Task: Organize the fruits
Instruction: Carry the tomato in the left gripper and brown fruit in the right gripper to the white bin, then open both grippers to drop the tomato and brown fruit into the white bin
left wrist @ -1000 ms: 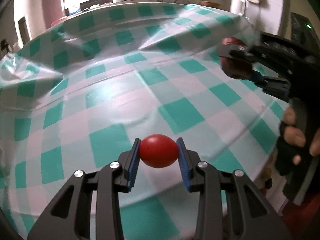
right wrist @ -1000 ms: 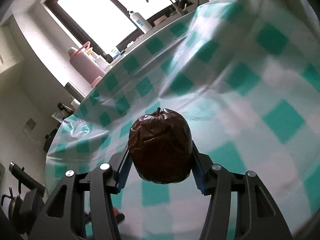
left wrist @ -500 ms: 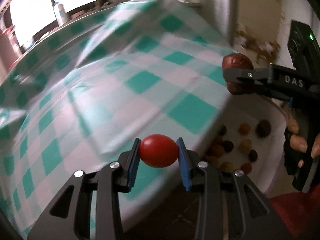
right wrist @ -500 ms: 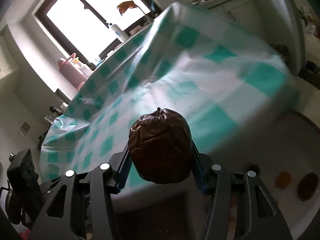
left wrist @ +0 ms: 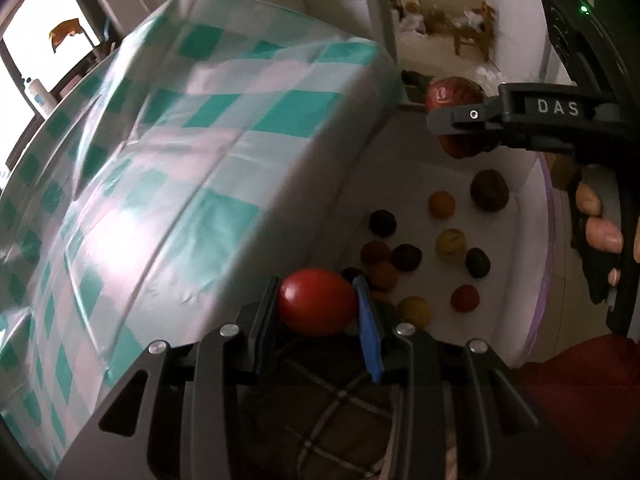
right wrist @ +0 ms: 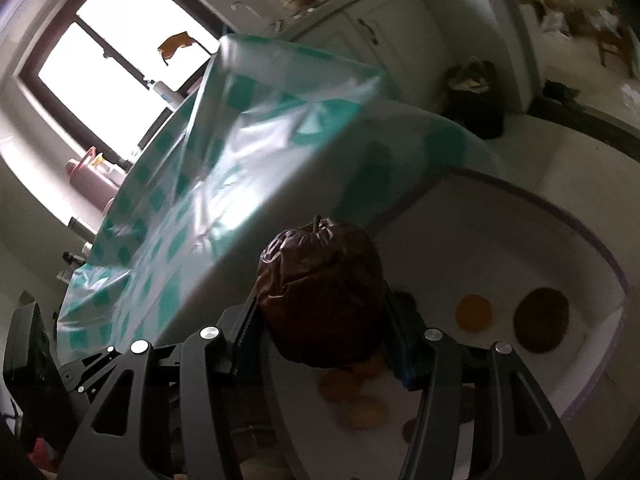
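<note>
My left gripper (left wrist: 318, 306) is shut on a smooth red tomato (left wrist: 316, 300), held past the table's edge above a large white basin (left wrist: 516, 320) on the floor. My right gripper (right wrist: 320, 308) is shut on a dark red wrinkled apple (right wrist: 320, 292) with a stem; it also shows in the left wrist view (left wrist: 456, 124), over the basin's far side. Several small fruits lie in the basin, among them an orange one (left wrist: 441, 204), a brown one (left wrist: 489, 190) and a yellow one (left wrist: 451, 245).
A table with a green-and-white checked cloth (left wrist: 160, 160) stands to the left, its edge beside the basin. A dark bag (right wrist: 476, 96) sits on the floor beyond. A pink flask (right wrist: 90, 180) and bottles stand by the window.
Both grippers swung right, off the table and over the floor basin, each still holding its fruit. The basin and its fruits have come fully into view.
</note>
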A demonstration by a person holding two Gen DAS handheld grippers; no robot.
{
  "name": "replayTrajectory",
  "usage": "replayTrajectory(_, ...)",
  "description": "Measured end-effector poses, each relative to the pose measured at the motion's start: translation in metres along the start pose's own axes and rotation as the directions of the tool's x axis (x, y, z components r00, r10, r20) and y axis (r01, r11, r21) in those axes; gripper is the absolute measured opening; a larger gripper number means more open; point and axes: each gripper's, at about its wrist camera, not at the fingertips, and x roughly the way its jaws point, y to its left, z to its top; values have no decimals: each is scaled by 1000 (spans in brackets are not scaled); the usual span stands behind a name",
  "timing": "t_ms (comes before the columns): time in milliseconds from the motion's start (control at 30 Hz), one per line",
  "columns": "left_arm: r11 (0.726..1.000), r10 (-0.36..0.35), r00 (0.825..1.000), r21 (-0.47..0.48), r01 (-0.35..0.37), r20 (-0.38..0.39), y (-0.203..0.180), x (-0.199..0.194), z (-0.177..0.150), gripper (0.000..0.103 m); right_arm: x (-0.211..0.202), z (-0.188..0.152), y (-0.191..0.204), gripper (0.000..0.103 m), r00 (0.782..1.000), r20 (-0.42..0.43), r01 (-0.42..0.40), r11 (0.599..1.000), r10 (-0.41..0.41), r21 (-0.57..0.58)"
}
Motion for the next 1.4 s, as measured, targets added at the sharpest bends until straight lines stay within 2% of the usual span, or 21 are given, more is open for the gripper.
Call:
replayTrajectory(233,998,-16,999,60,19,-48,-21,23,5,36,13,-10,-30,53,996,-47,81,996,-80,27)
replayTrajectory(500,990,-38,992,131,53,-117,-49,60,9,36,36,-24,-57,53,970,-140,202,979,-198,16)
replayTrajectory(667,984,-74,978,147,103,-195,-66,98,7,36,53,-31,-67,53,921,-200,328,942,-335,-69)
replayTrajectory(767,981,-86,967,149,124,-239,-73,119,4,36,62,-36,-72,53,897,-227,364,925,-380,-110)
replayTrajectory(933,979,-94,948,146,144,-305,-80,148,1,36,72,-43,-78,53,872,-250,397,906,-422,-146)
replayTrajectory(1100,977,-94,932,146,153,-349,-85,167,0,37,76,-43,-81,53,861,-269,406,902,-432,-149)
replayTrajectory(1233,979,-95,936,138,149,-339,-85,168,3,38,79,-44,-78,53,847,-281,421,892,-451,-163)
replayTrajectory(1400,984,-113,934,94,153,-338,-78,169,2,38,82,-43,-76,54,842,-284,428,888,-459,-168)
